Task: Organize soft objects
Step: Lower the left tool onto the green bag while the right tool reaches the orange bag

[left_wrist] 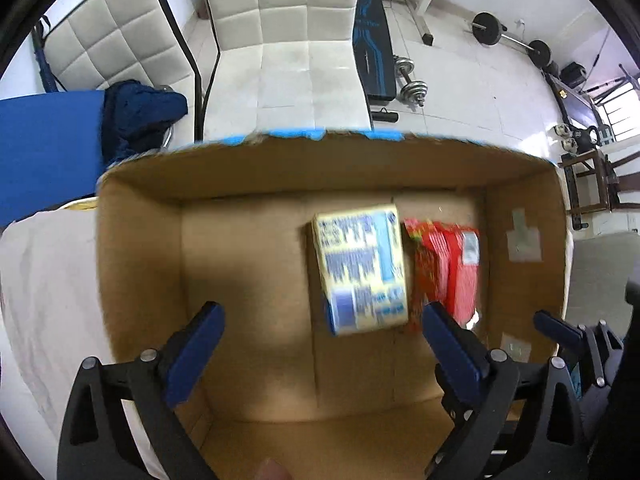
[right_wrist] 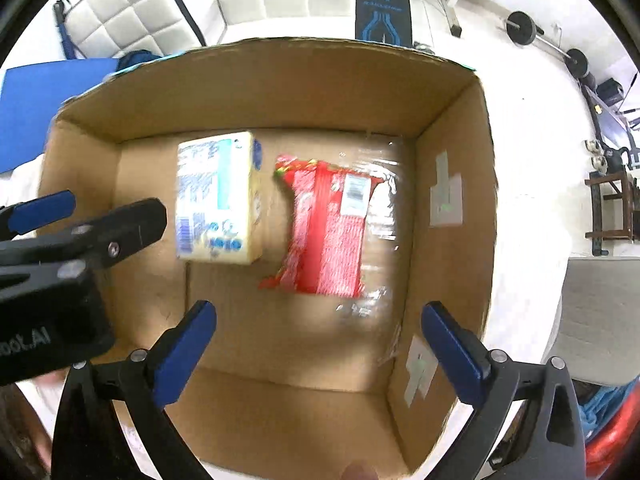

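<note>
An open cardboard box (left_wrist: pixel 240 168) (right_wrist: pixel 452 152) holds two soft packs side by side on its floor. A pale yellow and blue pack (left_wrist: pixel 360 268) (right_wrist: pixel 218 196) lies on the left, a red pack (left_wrist: pixel 448 264) (right_wrist: pixel 332 232) on the right. My left gripper (left_wrist: pixel 320 320) is open and empty above the box's near side. My right gripper (right_wrist: pixel 318 320) is open and empty above the box, with clear wrap (right_wrist: pixel 380 184) showing around the red pack. The left gripper's body (right_wrist: pixel 80 240) shows at the left of the right wrist view.
The box rests on a white cloth-covered surface (left_wrist: pixel 44 280). A dark blue cloth (left_wrist: pixel 140 116) and a blue mat (left_wrist: pixel 44 148) lie to the left. White padded chairs (left_wrist: pixel 288 40), a weight bench (left_wrist: pixel 372 48) and dumbbells (left_wrist: pixel 412 80) stand behind.
</note>
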### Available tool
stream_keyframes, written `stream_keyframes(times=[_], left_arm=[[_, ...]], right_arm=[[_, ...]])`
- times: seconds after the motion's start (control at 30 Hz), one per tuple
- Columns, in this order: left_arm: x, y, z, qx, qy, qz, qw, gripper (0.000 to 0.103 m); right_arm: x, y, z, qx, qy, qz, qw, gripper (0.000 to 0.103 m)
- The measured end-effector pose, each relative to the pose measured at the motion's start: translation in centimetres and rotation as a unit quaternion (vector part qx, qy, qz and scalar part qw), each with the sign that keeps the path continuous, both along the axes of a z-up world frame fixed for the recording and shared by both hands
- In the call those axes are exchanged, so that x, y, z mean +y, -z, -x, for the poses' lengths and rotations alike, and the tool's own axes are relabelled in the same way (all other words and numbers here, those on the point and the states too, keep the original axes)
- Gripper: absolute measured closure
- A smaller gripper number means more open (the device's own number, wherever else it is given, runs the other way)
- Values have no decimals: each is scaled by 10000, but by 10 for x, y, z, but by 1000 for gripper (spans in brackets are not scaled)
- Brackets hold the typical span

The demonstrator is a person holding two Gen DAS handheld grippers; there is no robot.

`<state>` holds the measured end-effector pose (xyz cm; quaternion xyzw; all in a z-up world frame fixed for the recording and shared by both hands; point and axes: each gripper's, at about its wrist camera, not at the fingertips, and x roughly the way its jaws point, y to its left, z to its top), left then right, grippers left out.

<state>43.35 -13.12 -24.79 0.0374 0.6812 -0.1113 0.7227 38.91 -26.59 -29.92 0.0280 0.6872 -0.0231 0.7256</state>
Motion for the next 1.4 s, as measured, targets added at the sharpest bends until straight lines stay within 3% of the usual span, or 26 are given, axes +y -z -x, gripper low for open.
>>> stream_keyframes(times=[0.17, 0.33, 0.6, 0.97, 1.2, 1.4], left_arm=[[21, -29, 36, -406, -312, 52, 9987, 2], [32, -57, 75, -790, -425, 117, 9959, 2], [43, -105, 130, -1497, -510, 7, 9874, 2], [55, -151, 207, -1997, -455, -69, 9788, 2], [66, -170, 229, -2224, -552, -73, 9734, 2], [95, -157, 232, -2000, -849, -121, 9760, 2]], right_arm=[[5, -23, 36, -235, 274, -184, 9992, 0], [10, -65, 66, -687, 192, -15, 9975, 0], [33, -108, 129, -1273, 27, 129, 9918, 0], [48, -155, 204, -1715, -105, 1, 9851, 0], [52, -164, 220, -1838, -28, -183, 9828, 0], [41, -130, 215, -1390, 109, -349, 9896, 0]])
